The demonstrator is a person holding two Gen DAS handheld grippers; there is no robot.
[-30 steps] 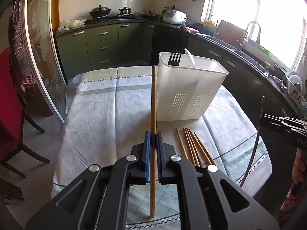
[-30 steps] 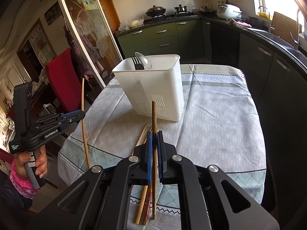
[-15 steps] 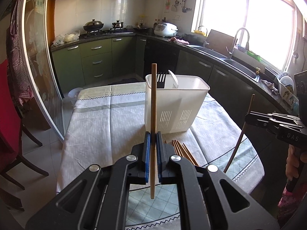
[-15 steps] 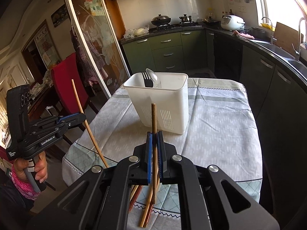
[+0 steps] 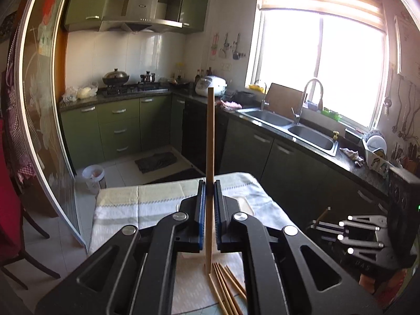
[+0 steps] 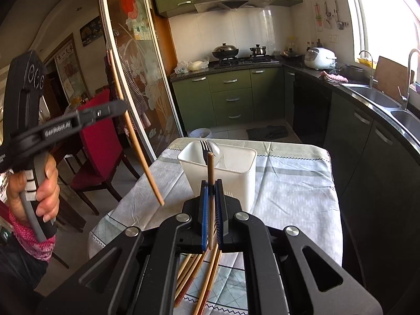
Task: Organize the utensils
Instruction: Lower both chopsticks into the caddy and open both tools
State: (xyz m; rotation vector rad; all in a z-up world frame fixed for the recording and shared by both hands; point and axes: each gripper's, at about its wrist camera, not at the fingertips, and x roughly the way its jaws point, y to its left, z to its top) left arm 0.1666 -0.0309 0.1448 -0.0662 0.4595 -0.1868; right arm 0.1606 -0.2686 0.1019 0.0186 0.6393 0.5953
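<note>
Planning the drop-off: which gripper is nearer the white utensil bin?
Right, probably. The right gripper sits just before the white utensil bin, at about rim height. The left gripper is raised off to the side, beyond the table edge.

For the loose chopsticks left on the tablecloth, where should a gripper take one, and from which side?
Probably from above, jaws across the shaft near mid-length. The loose chopsticks lie flat and bunched on the tablecloth, so the outermost stick, with one free side, looks easiest.
</note>
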